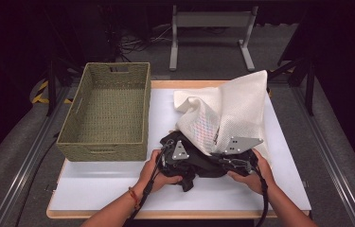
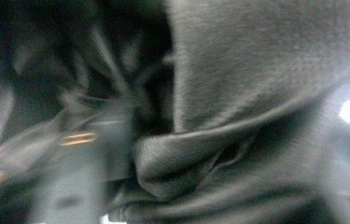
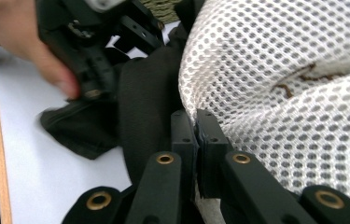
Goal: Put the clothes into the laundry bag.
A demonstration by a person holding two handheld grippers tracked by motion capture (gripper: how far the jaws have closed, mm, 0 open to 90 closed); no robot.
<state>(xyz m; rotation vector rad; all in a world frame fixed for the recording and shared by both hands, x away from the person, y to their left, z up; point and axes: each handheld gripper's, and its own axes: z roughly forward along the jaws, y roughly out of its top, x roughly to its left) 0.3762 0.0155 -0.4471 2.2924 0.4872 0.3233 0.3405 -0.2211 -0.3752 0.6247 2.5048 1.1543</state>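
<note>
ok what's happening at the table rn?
A person is working two garments at the near edge of the white table with a handheld gripper in each hand. The right gripper has its jaws shut on the white mesh garment, holding it up off the table. The left gripper is down in the crumpled black garment; its view is too blurred to tell whether it has a grip. The woven basket on the left holds nothing.

Black tools with brass rivets, grey plates; seemingly red wristband.
</note>
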